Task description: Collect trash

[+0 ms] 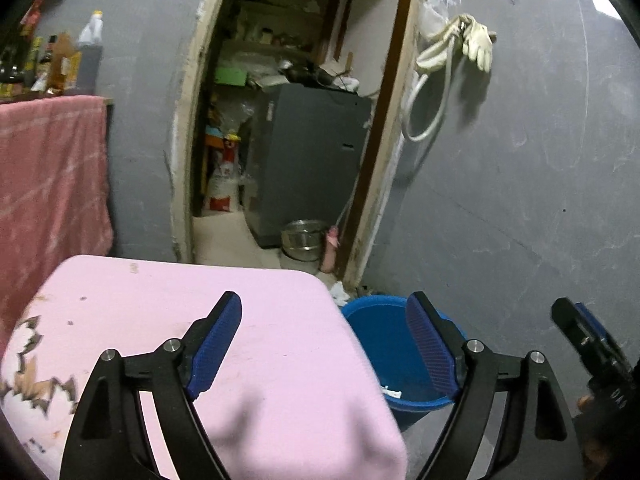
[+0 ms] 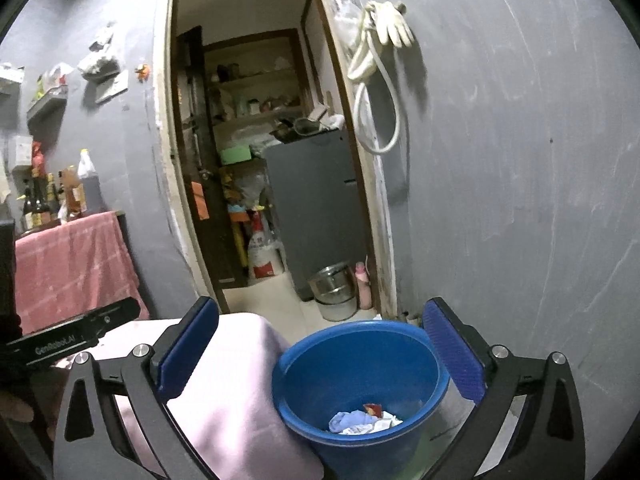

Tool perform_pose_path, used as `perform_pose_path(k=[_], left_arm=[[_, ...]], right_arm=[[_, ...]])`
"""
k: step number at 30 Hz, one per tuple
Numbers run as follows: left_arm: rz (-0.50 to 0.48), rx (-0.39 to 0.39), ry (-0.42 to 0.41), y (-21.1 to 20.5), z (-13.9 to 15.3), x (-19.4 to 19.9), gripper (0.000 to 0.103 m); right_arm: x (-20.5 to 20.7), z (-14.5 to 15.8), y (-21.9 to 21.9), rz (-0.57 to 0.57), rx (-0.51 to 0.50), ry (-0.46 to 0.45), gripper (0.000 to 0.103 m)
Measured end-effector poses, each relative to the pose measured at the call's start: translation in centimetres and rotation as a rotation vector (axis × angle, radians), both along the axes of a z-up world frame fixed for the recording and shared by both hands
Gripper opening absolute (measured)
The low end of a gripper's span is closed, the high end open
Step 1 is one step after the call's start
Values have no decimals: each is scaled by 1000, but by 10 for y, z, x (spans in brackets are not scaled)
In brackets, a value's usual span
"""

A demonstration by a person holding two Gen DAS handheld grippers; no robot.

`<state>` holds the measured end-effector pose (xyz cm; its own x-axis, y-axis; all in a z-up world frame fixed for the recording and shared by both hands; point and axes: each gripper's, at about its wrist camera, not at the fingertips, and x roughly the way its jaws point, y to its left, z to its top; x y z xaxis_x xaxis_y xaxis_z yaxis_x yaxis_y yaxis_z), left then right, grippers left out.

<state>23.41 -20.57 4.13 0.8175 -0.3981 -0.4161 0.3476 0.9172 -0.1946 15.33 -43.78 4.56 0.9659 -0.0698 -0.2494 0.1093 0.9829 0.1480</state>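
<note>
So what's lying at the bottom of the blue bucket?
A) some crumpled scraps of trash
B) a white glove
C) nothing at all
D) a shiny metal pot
A: the right wrist view looks down into the blue bucket and shows crumpled scraps, whitish and bluish with a bit of red, lying at its bottom.

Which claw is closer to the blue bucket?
Right. The right gripper hangs open just above the blue bucket. The left gripper is open over the pink table, with the bucket off to its right.
</note>
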Motion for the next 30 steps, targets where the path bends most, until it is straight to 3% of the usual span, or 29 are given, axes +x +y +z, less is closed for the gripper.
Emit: perform_pose_path(k=[2, 5, 17, 30], left_arm=[[3, 3, -17, 9, 5, -13, 81], [16, -11, -43, 26, 13, -32, 98], [42, -18, -135, 74, 40, -99, 101], [95, -12, -160, 105, 27, -158, 101]], right_arm=[[-9, 7, 7, 5, -15, -5, 103], [-23, 18, 19, 14, -33, -15, 103], [-73, 41, 63, 42, -46, -48, 103], [-123, 39, 97, 51, -94, -21, 103]])
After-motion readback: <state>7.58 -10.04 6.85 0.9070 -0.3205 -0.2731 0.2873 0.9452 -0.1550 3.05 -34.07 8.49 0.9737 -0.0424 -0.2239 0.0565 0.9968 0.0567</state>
